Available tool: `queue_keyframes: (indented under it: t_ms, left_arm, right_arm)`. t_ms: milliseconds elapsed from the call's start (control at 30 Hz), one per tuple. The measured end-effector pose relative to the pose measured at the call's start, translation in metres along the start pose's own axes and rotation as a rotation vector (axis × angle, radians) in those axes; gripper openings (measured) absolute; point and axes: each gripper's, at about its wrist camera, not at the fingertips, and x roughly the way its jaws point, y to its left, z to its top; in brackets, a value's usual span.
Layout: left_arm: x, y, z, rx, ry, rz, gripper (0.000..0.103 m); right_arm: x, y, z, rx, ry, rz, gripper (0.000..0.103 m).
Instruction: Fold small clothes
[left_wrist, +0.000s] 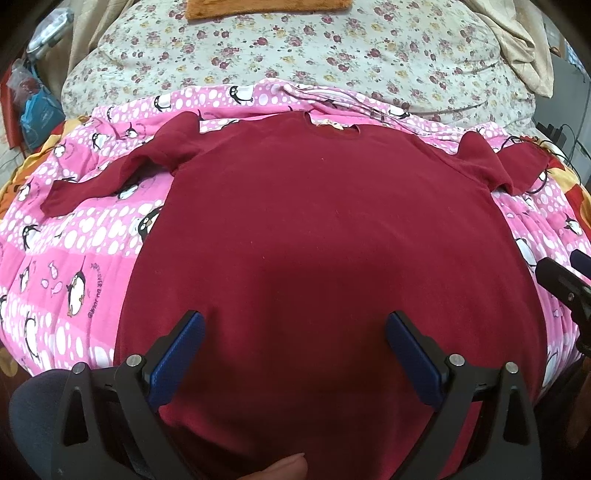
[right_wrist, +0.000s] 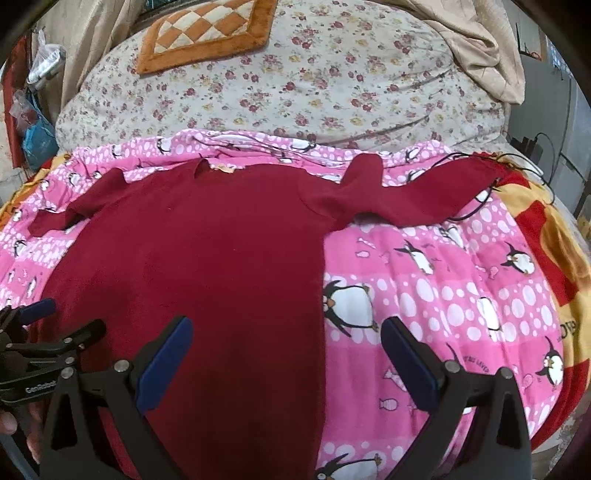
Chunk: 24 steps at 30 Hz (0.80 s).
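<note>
Hovering over the lower part of a dark red shirt (left_wrist: 314, 229), the left gripper (left_wrist: 295, 354) is held with its jaws spread wide, and nothing is gripped between the blue pads (left_wrist: 177, 358). A fingertip is seen at the bottom edge of the left wrist view, just below the jaws. The right gripper (right_wrist: 286, 358) is likewise spread wide and empty; it is held above the shirt's right side edge, so that one pad is over red cloth and the other over the pink blanket (right_wrist: 443, 295).

The shirt is laid flat, front down or up cannot be told, on the near half of the bed, with its collar (left_wrist: 332, 127) pointed toward the far edge and its hem toward the near edge. Both long sleeves are stretched outward: the left sleeve (left_wrist: 99, 181) toward the bed's left edge, the right sleeve (right_wrist: 417, 192) toward the right edge, where a thin black cable (right_wrist: 484, 199) is crossed by its cuff.

The pink blanket, printed with penguins, is spread under the shirt. Beyond it a flowered quilt (right_wrist: 314, 92) is seen, and an orange checked cushion (right_wrist: 207, 33) is placed near the far edge.
</note>
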Motion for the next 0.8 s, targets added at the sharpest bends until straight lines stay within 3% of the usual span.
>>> queue_keyframes:
  t_ms: [433, 533, 633, 800]
  left_arm:
    - [0.002, -0.001, 0.003, 0.004, 0.014, -0.002, 0.086]
    - [0.001, 0.001, 0.023, 0.025, 0.032, -0.034, 0.086]
    - [0.000, 0.001, 0.055, 0.092, 0.017, -0.018, 0.086]
    - [0.029, 0.016, 0.107, 0.062, 0.056, -0.030, 0.086]
  right_arm:
    - [0.002, -0.001, -0.001, 0.010, 0.011, 0.015, 0.103]
    - [0.009, -0.002, 0.007, 0.024, 0.029, 0.052, 0.103]
    - [0.015, -0.004, 0.027, 0.031, 0.020, 0.075, 0.103]
    - [0.041, 0.006, 0.072, -0.024, 0.062, 0.116, 0.103]
